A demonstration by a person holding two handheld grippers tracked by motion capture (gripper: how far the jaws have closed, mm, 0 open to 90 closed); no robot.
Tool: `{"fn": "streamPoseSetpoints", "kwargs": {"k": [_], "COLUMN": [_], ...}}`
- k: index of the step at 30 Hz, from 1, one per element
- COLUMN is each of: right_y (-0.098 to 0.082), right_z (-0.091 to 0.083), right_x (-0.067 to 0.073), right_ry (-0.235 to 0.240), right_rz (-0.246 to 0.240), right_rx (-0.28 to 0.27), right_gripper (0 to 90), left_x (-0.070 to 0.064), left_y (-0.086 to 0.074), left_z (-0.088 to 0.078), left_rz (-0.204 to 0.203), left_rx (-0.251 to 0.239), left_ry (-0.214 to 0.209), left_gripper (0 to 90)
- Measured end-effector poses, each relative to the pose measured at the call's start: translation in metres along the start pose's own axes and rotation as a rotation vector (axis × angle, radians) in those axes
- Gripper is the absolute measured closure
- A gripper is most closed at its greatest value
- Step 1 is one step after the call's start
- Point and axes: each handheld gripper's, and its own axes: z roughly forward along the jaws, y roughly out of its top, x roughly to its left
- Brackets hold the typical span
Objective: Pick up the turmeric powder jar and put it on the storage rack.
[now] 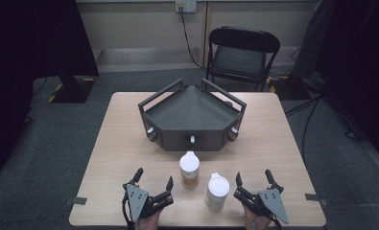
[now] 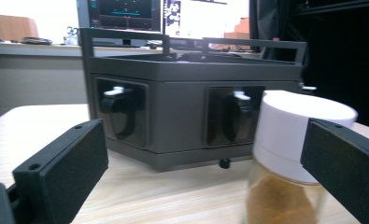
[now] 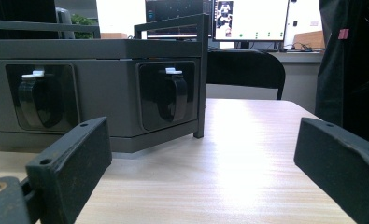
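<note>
Two white-capped jars stand upright on the desk between my released grippers, just in front of a dark angular rack.

I hold the left gripper (image 1: 153,179) and right gripper (image 1: 252,178) with jaws spread, grasping nothing. Left jar (image 1: 189,169) holds brown powder; right jar (image 1: 217,191) looks paler. Both long axes run vertical, caps up. Closing in off-centre, I judge, could topple one against the rack (image 1: 192,115).
</note>
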Motion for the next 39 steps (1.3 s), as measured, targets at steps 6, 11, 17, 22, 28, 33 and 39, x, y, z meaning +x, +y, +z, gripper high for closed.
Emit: {"fn": "streamPoseSetpoints", "kwargs": {"k": [6, 11, 17, 22, 28, 33, 39], "right_y": [0.0, 0.0, 0.0, 0.0, 0.0, 0.0, 0.0], "right_z": [0.0, 0.0, 0.0, 0.0, 0.0, 0.0, 0.0], "right_x": [0.0, 0.0, 0.0, 0.0, 0.0, 0.0, 0.0], "right_ry": [-0.002, -0.001, -0.001, -0.001, -0.001, -0.001, -0.001], "right_rz": [0.0, 0.0, 0.0, 0.0, 0.0, 0.0, 0.001], "right_rx": [0.0, 0.001, 0.001, 0.001, 0.0, 0.0, 0.0], "right_gripper": [2.9, 2.9, 2.9, 2.9, 2.9, 2.9, 2.9], "left_x": [-0.003, -0.005, -0.008, -0.011, -0.012, -0.015, -0.02], "left_y": [0.001, 0.005, 0.01, 0.01, 0.008, 0.01, 0.012], "left_z": [0.002, 0.005, 0.013, 0.021, 0.03, 0.035, 0.044], "left_rz": [-0.023, -0.031, -0.03, -0.022, -0.041, -0.034, -0.024], "left_rx": [-0.014, -0.018, -0.007, 0.017, 0.032, 0.024, 0.032], "left_ry": [-0.021, -0.04, -0.066, -0.081, -0.118, -0.135, -0.148], "left_gripper": [0.5, 0.6, 0.6, 0.7, 1.3, 2.1, 3.4]}}
